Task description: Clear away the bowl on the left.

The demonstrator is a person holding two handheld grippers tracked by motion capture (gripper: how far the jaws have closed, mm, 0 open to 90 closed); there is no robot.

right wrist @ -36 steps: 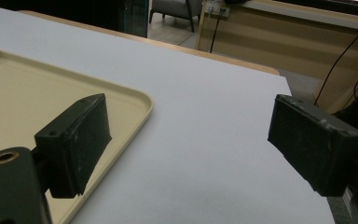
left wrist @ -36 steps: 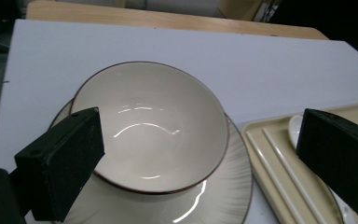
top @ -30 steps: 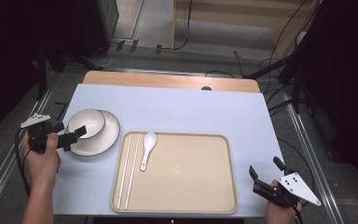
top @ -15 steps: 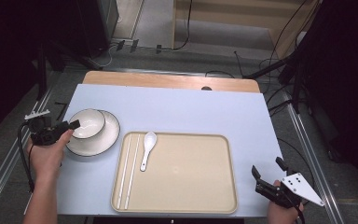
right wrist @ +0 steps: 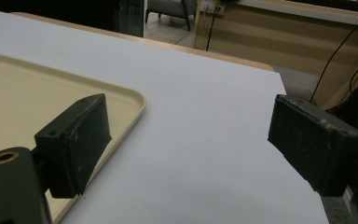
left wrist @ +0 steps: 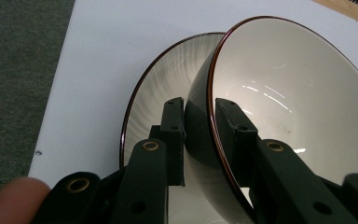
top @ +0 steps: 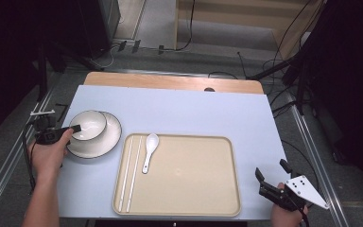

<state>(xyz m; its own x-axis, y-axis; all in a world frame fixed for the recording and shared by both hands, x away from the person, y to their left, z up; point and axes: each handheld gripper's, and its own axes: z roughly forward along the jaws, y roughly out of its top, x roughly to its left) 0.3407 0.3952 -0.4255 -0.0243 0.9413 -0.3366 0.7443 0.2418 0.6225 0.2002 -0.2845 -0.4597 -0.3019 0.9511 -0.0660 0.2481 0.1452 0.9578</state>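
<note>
My left gripper (left wrist: 199, 122) has slid in and its jaws have just been closing over the rim of the bowl (left wrist: 284, 102), which sits on the plate (top: 105, 142). My right gripper (right wrist: 186, 140) hasn't moved; its jaws gape wide. I see no writing.

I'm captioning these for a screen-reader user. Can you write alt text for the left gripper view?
The left gripper pinches the rim of a white bowl with a dark outside, one black jaw inside and one outside, the jaws having just been closing on it. The bowl sits on a white plate on a pale table.
</note>
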